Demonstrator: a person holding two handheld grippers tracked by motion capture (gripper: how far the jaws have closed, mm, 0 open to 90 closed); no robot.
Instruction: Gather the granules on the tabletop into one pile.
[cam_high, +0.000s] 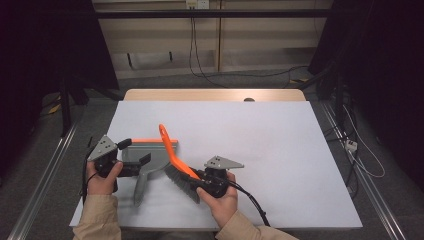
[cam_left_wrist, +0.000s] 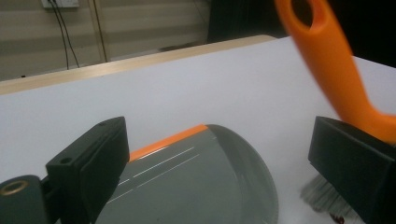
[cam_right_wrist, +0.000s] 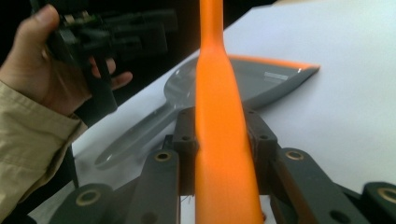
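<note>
A grey dustpan (cam_high: 150, 157) with an orange front lip lies on the white table (cam_high: 260, 135), its handle pointing toward the near edge; it shows too in the left gripper view as the dustpan (cam_left_wrist: 196, 186) and in the right gripper view as the dustpan (cam_right_wrist: 261, 79). My right gripper (cam_high: 196, 180) is shut on the orange hand brush (cam_high: 172, 150), whose handle (cam_right_wrist: 219, 116) runs up between the jaws, bristles down beside the pan. My left gripper (cam_high: 136, 152) stands open just left of the pan, with its open jaws straddling the pan (cam_left_wrist: 219, 158).
The wooden table edge (cam_high: 215, 94) runs along the far side, with cables on the floor beyond. A metal rail (cam_high: 45, 175) flanks the left. Bare white surface spreads to the right and far side.
</note>
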